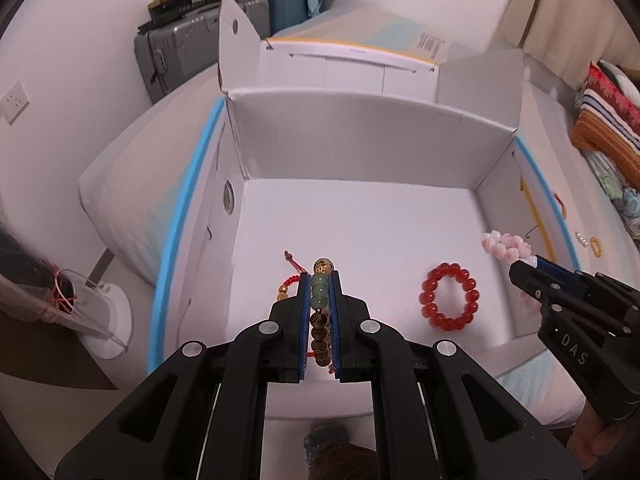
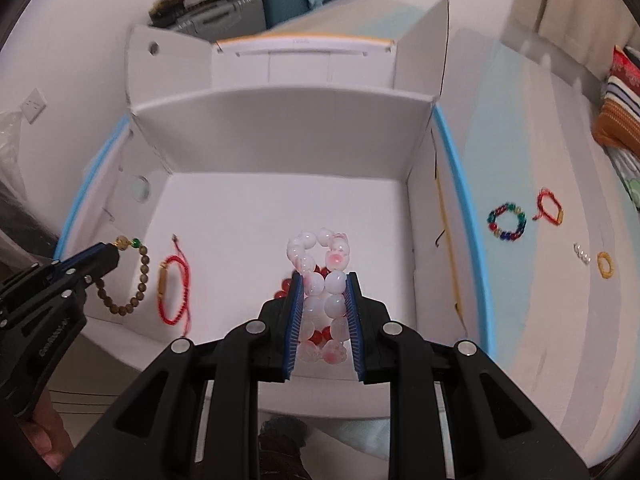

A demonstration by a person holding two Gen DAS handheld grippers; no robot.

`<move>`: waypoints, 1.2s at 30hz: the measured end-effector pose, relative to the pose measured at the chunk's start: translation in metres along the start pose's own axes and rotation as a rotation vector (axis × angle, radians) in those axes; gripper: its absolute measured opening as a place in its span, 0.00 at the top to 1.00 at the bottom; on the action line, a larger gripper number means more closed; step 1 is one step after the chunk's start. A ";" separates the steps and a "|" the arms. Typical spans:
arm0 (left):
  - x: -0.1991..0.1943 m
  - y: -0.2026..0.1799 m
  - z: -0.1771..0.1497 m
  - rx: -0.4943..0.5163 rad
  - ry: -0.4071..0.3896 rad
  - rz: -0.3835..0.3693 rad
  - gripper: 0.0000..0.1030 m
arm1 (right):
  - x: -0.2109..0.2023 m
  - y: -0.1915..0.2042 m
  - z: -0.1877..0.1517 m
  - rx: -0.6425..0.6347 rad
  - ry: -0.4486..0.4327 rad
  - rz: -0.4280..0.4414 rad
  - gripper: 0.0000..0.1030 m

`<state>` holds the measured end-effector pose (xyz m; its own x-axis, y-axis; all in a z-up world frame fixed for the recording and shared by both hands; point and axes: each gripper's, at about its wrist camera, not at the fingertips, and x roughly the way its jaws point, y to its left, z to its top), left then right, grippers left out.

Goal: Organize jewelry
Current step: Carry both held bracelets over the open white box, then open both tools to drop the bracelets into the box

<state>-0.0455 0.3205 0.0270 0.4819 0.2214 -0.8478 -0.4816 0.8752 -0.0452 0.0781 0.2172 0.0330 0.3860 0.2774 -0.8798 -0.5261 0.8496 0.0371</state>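
1 white box (image 1: 360, 220) on bedding (image 2: 540, 300)

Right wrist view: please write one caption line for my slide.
Right gripper holds pink bead bracelet above white box; four pieces remain outside.

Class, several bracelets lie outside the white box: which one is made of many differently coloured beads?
The multicoloured bead bracelet, nearest the box; the others out there are a red cord one and a yellow ring.

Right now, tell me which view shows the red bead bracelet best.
The left wrist view. There the red bead bracelet lies whole and unobstructed on the box floor. In the right wrist view only a few of its beads peek out behind the pink bracelet held in the right hand-held gripper.
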 end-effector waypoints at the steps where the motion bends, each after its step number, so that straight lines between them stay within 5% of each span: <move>1: 0.006 0.000 0.000 0.000 0.009 0.002 0.92 | 0.005 0.000 0.000 -0.001 0.009 -0.003 0.80; 14: 0.048 -0.006 0.000 0.010 0.084 0.016 0.92 | 0.041 -0.002 -0.002 0.002 0.068 -0.007 0.80; 24: 0.040 -0.010 0.001 0.003 0.065 0.029 0.88 | 0.024 -0.004 -0.001 0.000 0.027 0.000 0.76; 27: 0.030 -0.010 0.001 -0.007 0.050 0.026 0.76 | 0.011 -0.008 -0.001 0.013 -0.009 -0.003 0.61; 29: 0.023 -0.011 0.001 -0.012 0.036 0.030 0.63 | 0.001 -0.011 0.000 0.020 -0.038 -0.015 0.42; 36: -0.003 -0.025 -0.001 0.002 -0.026 0.031 0.27 | -0.035 -0.033 -0.001 0.061 -0.121 -0.058 0.16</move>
<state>-0.0353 0.2974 0.0302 0.4854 0.2596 -0.8349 -0.4952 0.8686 -0.0179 0.0819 0.1789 0.0619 0.5044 0.2760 -0.8181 -0.4545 0.8905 0.0202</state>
